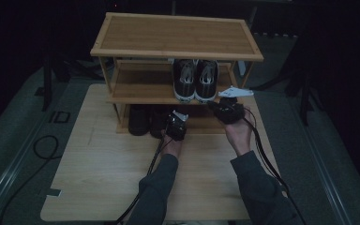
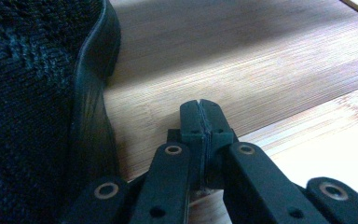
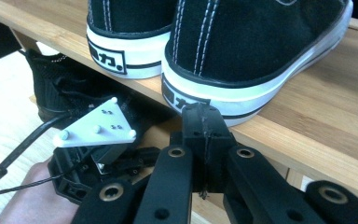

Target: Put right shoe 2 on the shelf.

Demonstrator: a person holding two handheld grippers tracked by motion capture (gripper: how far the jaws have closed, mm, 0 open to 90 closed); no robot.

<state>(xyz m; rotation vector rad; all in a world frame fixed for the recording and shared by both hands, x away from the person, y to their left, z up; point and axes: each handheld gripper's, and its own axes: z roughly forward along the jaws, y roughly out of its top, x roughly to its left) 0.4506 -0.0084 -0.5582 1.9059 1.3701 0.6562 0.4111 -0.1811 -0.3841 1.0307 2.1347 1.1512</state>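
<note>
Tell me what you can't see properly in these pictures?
- High view: the dark shoes on the rack's bottom shelf sit in shadow, details lost.
- Left gripper view: the black knit shoe is cut off by the left edge.
- Right gripper view: the sneakers are cut off by the top edge.

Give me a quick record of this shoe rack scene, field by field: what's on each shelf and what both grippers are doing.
Rack: three-tier bamboo shoe rack on a wooden table
Top shelf: bare
Middle shelf: pair of black canvas sneakers, white soles, heels toward the person
Bottom shelf: pair of black knit shoes
Left gripper: jaws shut, holding nothing, beside a black knit shoe at the bottom shelf
Right gripper: jaws shut, empty, just below a sneaker heel
</note>
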